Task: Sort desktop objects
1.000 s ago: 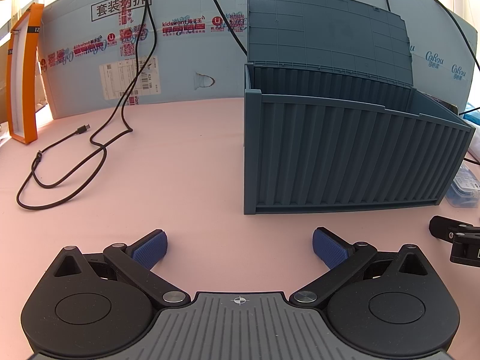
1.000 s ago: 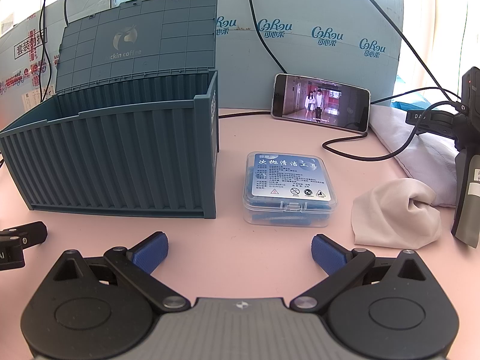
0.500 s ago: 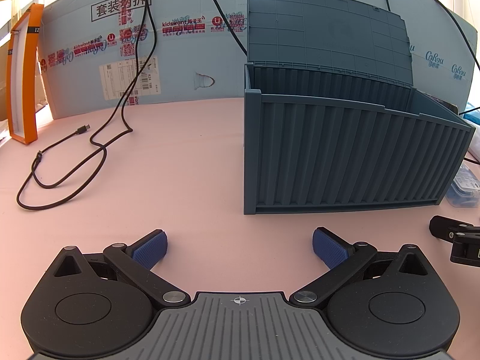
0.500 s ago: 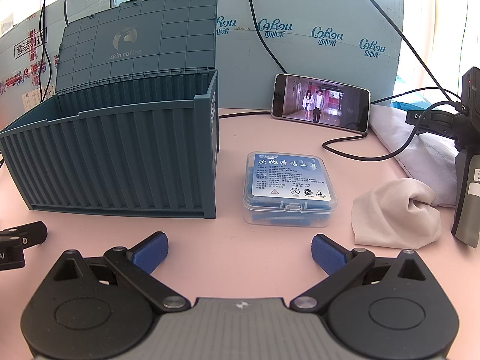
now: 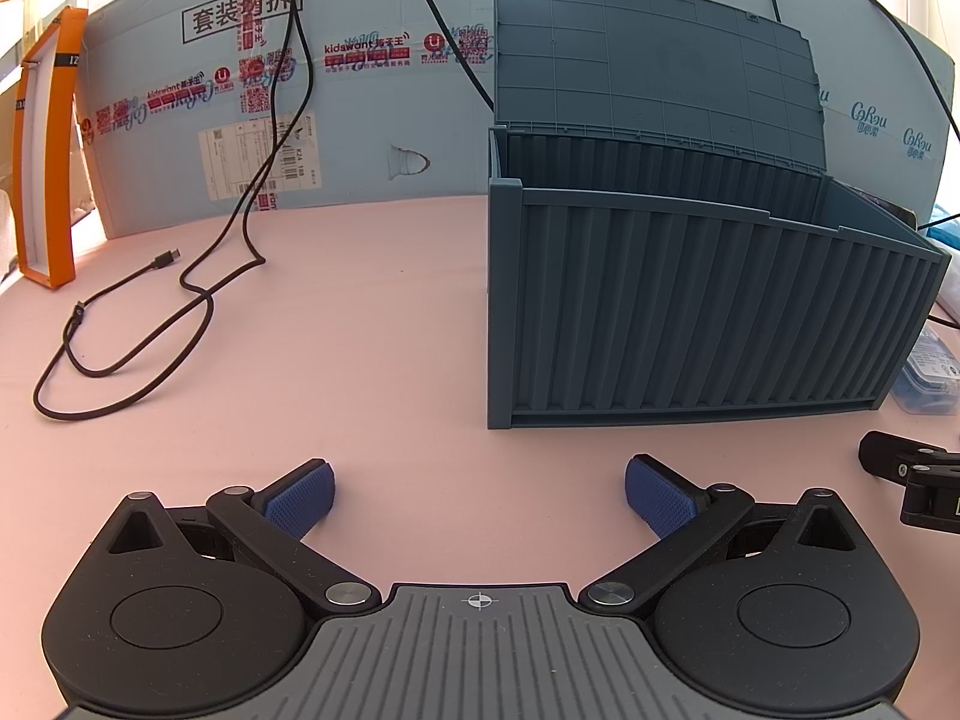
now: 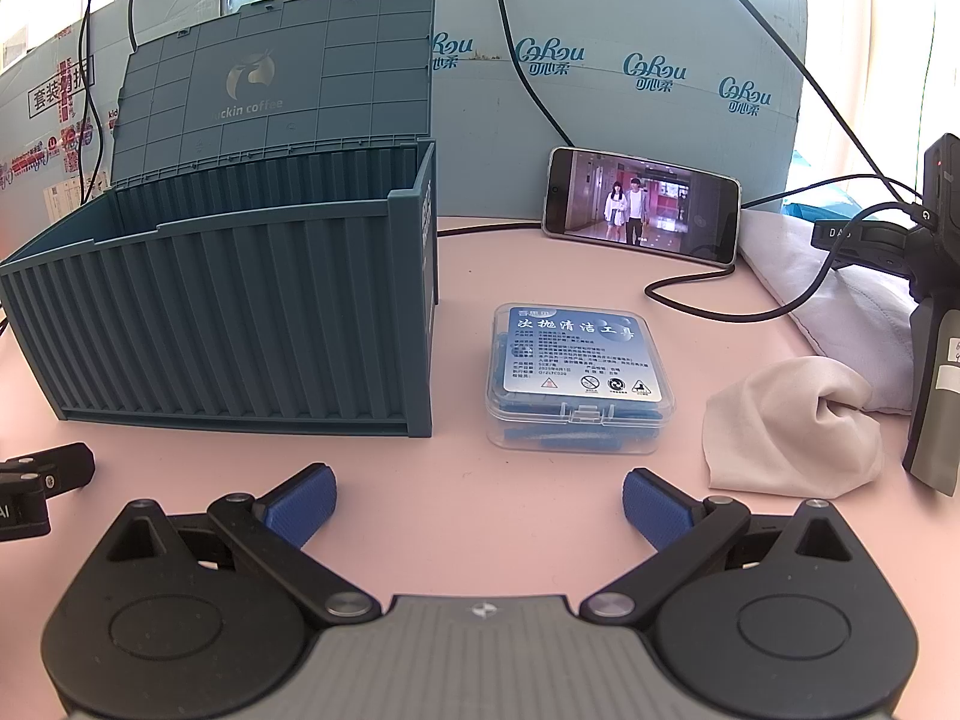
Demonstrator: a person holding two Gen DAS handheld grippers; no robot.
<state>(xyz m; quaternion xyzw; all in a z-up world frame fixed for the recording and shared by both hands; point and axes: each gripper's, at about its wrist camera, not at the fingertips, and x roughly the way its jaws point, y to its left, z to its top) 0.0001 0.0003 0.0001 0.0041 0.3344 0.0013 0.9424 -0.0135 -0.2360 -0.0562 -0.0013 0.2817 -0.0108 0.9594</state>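
Note:
A blue-grey container-style storage box [image 5: 690,312] [image 6: 240,318] stands on the pink desk with its lid raised. Right of it lies a clear plastic case [image 6: 576,384] with a blue label, and a crumpled white cloth [image 6: 792,426] sits further right. A phone [image 6: 642,204] with a lit screen leans against the back board. My left gripper [image 5: 479,495] is open over bare desk, short of the box's left front corner. My right gripper [image 6: 477,504] is open too, just short of the clear case. Only an edge of the clear case [image 5: 930,378] shows in the left wrist view.
A black cable [image 5: 150,324] loops across the desk at the left, near an orange frame [image 5: 45,150]. Blue cardboard boards [image 5: 270,108] close the back. A white pillow-like bag [image 6: 840,306] and a black camera stand [image 6: 936,312] stand at the far right.

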